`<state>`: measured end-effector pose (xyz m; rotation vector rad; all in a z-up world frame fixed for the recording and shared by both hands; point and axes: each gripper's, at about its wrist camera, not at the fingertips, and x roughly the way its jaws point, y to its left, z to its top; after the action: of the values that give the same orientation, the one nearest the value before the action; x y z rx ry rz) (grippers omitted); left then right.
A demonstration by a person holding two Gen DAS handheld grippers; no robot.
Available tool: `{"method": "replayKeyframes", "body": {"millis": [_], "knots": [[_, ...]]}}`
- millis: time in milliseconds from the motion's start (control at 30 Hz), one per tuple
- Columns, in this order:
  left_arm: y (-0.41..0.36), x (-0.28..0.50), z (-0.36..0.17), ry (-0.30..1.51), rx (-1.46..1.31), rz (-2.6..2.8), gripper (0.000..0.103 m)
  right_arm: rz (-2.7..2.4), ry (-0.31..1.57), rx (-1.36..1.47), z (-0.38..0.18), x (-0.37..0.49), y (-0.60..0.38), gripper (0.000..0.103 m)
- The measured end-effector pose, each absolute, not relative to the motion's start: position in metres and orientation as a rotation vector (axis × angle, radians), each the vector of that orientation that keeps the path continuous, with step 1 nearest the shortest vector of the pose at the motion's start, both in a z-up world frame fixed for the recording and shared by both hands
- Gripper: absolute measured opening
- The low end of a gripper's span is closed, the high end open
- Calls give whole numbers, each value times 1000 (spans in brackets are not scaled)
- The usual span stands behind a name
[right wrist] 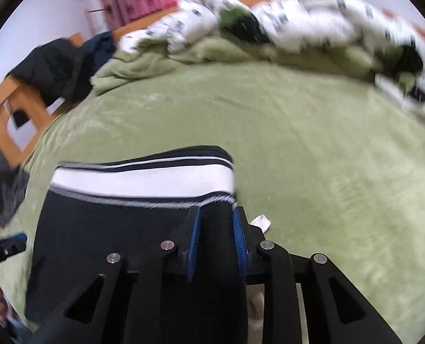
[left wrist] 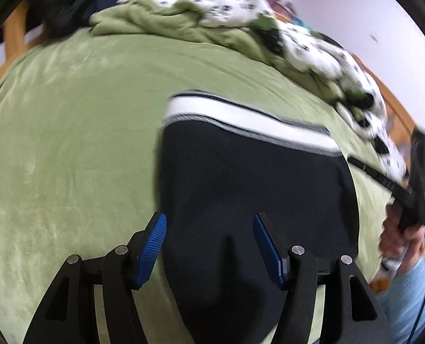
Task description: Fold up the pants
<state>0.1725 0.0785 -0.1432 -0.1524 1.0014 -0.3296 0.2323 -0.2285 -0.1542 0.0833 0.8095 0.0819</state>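
Black pants [left wrist: 249, 177] with a white waistband [left wrist: 241, 117] lie on the green bed cover [left wrist: 69, 143]. My left gripper [left wrist: 209, 223] is open, its blue pads either side of the dark cloth, just above it near the left edge. In the right wrist view the pants [right wrist: 112, 229] lie front left, waistband [right wrist: 143, 180] away from me. My right gripper [right wrist: 216, 215] is shut on the pants' right edge just below the waistband. The right gripper and the hand holding it show in the left wrist view [left wrist: 413, 189].
A crumpled white patterned duvet [right wrist: 298, 20] and bunched green blanket [right wrist: 143, 63] lie along the far side. Dark clothes [right wrist: 54, 68] hang on the wooden bed frame [right wrist: 8, 114] at left. A grey garment [right wrist: 0, 177] lies at the left edge.
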Motion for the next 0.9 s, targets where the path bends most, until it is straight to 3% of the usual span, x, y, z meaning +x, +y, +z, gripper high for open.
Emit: {"method": "replayKeyframes", "body": {"millis": [167,367,700,900], "knots": [[77,127,-145,1012,-109,-427,60,96,797,-77,-144,189,-204,25],[91,61,-165,1021,-38,-462,60,99,853,10,-148,153,-211,27],[56,55,-189,952,310,-288,54,80,946,69,-176,128,-215,29],[37,62,-193,913,355,-266,25,65,962,91,-186,121,-221,29]]}}
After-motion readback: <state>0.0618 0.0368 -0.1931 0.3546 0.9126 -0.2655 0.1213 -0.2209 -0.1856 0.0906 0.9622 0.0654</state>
